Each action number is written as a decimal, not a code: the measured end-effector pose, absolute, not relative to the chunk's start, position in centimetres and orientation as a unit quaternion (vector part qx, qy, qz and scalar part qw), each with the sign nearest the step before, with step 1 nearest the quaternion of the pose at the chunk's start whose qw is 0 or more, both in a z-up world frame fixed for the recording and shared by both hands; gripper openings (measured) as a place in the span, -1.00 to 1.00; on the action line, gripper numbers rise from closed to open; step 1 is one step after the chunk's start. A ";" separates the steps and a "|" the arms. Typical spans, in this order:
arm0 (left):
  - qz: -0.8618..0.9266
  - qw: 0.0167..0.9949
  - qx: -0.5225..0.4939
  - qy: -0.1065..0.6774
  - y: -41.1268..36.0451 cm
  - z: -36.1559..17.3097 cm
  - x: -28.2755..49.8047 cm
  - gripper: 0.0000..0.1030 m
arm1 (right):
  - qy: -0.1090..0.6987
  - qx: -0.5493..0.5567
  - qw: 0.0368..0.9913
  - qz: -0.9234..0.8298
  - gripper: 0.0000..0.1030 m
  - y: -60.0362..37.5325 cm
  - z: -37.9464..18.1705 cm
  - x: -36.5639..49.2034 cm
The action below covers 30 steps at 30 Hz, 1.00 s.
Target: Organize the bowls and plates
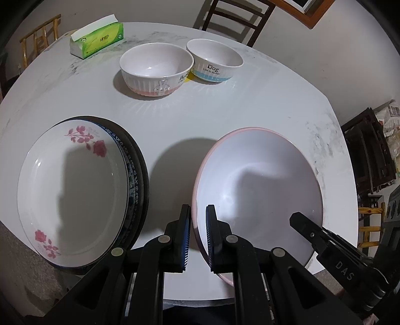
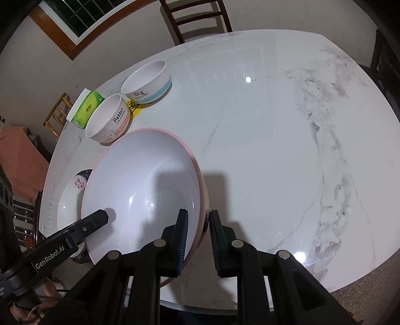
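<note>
Together, the left gripper [image 1: 198, 235] and right gripper [image 2: 198, 240] are clamping opposite rims of a large pink-edged white bowl [image 1: 257, 185] over a white marble table [image 1: 212, 110].

plate stack [image 1: 75, 195] left of big bowl [image 1: 257, 190] | two small bowls [image 1: 156, 68] behind | tissue pack [image 1: 97, 40] behind-left

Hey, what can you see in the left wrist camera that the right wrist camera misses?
Only the left wrist view shows the whole flowered plate with the dark plates stacked beneath it, and the left gripper clamped on the pink bowl's rim.

Only the right wrist view shows the wide bare marble stretch of the table, the window, and the right gripper clamped on the opposite rim.

Both show the large pink bowl, the Rabbit bowl, the Dog bowl and the green tissue pack.
</note>
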State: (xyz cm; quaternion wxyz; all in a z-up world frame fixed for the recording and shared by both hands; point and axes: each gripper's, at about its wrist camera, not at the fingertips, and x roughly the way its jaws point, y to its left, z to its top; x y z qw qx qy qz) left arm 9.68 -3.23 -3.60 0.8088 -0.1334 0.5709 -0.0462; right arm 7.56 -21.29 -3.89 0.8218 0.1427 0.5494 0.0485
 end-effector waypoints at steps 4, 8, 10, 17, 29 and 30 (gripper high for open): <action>-0.046 0.810 -0.136 0.569 -3.1 -3.6 9.4 -0.82 | 0.548 0.139 0.823 0.048 -0.64 -21.0 -3.8 7.7; -0.046 0.809 -0.139 0.569 -3.1 -3.6 9.3 -0.82 | 0.550 0.140 0.822 0.047 -0.64 -21.0 -3.9 7.6; -0.045 0.809 -0.140 0.570 -3.1 -3.7 9.2 -0.82 | 0.551 0.139 0.822 0.047 -0.64 -21.0 -4.0 7.6; -0.044 0.808 -0.141 0.570 -2.9 -3.9 9.2 -0.82 | 0.553 0.146 0.819 0.048 -0.64 -21.1 -4.3 7.6; -0.043 0.806 -0.142 0.573 -2.9 -4.4 9.2 -0.82 | 0.554 0.151 0.817 0.053 -0.61 -21.1 -4.5 7.8; -0.043 0.806 -0.144 0.573 -2.8 -4.4 9.2 -0.82 | 0.553 0.150 0.818 0.053 -0.61 -21.1 -4.5 7.8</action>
